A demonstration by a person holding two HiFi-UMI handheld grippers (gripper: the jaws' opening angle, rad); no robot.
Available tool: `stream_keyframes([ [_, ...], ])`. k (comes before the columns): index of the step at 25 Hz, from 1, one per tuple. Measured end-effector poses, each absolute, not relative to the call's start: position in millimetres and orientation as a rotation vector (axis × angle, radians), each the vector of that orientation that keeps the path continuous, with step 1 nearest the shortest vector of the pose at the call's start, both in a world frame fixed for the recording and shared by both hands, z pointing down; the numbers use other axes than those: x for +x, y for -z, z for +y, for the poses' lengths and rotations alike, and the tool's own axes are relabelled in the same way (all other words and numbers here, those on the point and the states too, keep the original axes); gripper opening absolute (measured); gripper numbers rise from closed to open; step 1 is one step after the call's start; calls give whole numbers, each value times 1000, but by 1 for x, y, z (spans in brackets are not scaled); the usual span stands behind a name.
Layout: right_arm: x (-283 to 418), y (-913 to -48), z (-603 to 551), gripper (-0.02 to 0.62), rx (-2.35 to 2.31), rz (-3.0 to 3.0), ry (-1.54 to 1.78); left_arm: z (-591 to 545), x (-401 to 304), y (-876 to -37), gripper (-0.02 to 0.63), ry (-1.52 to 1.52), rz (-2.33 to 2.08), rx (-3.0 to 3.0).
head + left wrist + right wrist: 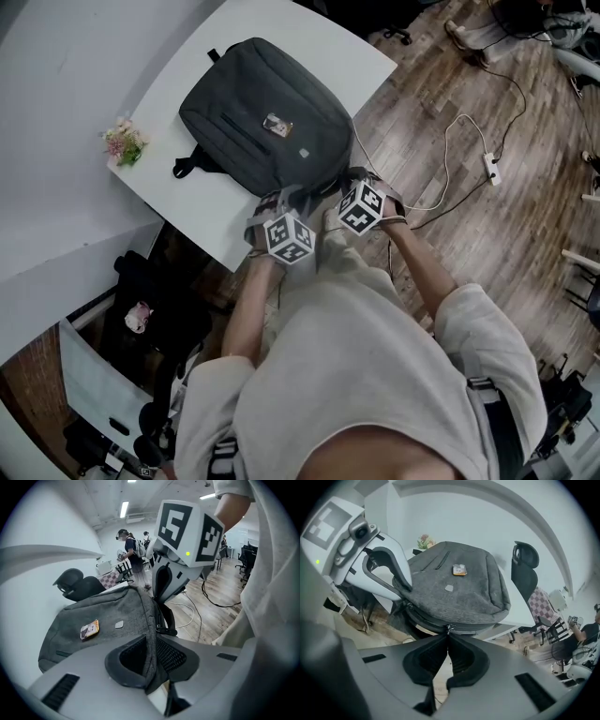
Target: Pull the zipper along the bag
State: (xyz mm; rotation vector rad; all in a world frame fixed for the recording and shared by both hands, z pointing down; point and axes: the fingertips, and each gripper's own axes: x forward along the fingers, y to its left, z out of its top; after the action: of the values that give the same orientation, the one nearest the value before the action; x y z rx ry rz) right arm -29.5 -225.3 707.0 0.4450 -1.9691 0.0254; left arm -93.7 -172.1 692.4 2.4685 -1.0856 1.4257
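- Wooden flooring fills the right of the head view, and a white table crosses its upper left.
- The grey bag lies flat at upper centre, its near edge toward the person.
- The left gripper has its jaws clamped on a fold of the bag's fabric.
- The right gripper has its jaws closed, pinching the zipper pull at their tips.
- The zipper track runs sideways from there, so the right hand likely draws it along while the left steadies.
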Motion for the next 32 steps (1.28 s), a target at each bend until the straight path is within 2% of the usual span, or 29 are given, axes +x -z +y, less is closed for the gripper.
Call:
stream_keyframes([
  [7, -53, -706, -188, 20, 463, -2001, -124, -172, -94, -691, 86, -1406, -1089, 2469],
  [21, -57, -706, -187, 23, 514, -2067, -229, -170, -95, -689, 92, -1362, -1106, 2487],
  [22, -57, -705, -188, 38, 529, -2083, -248, -170, -95, -687, 98, -1345, -1121, 2485],
  [24, -56, -701, -189, 106, 556, -2116, -294, -171, -95, -682, 117, -1299, -1152, 2477],
  [26, -53, -694, -192, 162, 590, -2155, -328, -169, -94, -679, 160, -1260, -1162, 2470],
  [29, -45, -677, -199, 161, 662, -2229, -342, -164, -94, -671, 176, -1199, -1193, 2456],
  [32, -40, -655, -211, 120, 760, -2308, -334, -166, -101, -656, 173, -1103, -1286, 2423],
])
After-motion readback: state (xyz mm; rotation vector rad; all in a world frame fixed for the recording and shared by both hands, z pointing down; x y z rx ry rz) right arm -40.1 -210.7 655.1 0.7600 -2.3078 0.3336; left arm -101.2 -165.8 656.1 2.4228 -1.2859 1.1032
